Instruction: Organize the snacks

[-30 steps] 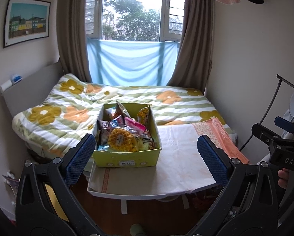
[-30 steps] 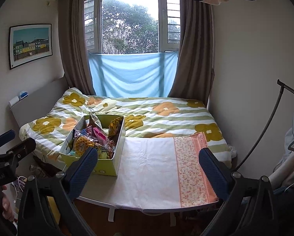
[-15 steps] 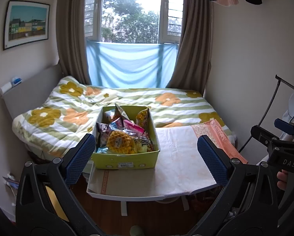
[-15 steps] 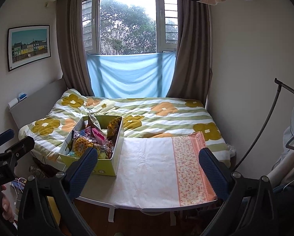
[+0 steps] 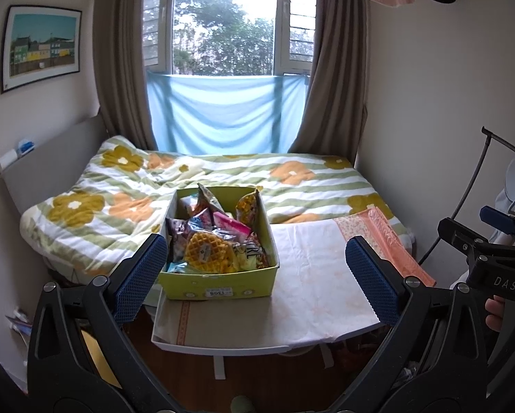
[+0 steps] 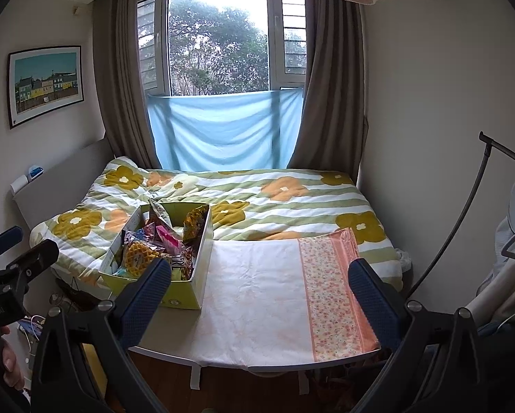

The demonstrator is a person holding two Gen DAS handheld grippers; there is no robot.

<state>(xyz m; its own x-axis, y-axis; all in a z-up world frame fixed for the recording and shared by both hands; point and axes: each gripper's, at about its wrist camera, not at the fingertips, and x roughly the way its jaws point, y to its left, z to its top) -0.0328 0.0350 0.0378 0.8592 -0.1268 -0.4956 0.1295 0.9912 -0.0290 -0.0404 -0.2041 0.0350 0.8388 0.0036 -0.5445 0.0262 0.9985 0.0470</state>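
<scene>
Where the cloth-covered table (image 5: 312, 296) meets the bed, a yellow-green cardboard box (image 5: 219, 287) sits at the table's left end, its far side close against the flowered duvet (image 5: 126, 186). The box is heaped with snack packets: a round waffle in clear wrap (image 5: 207, 258) lies on top at the near end, a pink packet (image 5: 231, 224) slants behind it, and a yellow-and-red bag (image 5: 247, 208) stands upright against the far right wall. A white label with digits is stuck on the near wall, though the print is too small to read with confidence. To the right of the box the white cloth lies bare as far as its orange floral border (image 6: 329, 292) at the right end of the table. The left gripper (image 5: 257, 282) hangs near the table's front edge, its blue-padded fingers (image 5: 142, 275) spread wide with nothing between them, the left pad overlapping the box's near left corner in that view. The right gripper (image 6: 259, 292) is likewise held wide apart and empty, facing the bare cloth with the box at its left finger. Each gripper appears at the edge of the other's view. Beyond the bed, a pale blue cloth (image 6: 223, 130) hangs across the lower window between brown curtains (image 6: 329, 103), and a framed picture (image 6: 45, 84) of coloured houses hangs on the left wall.
</scene>
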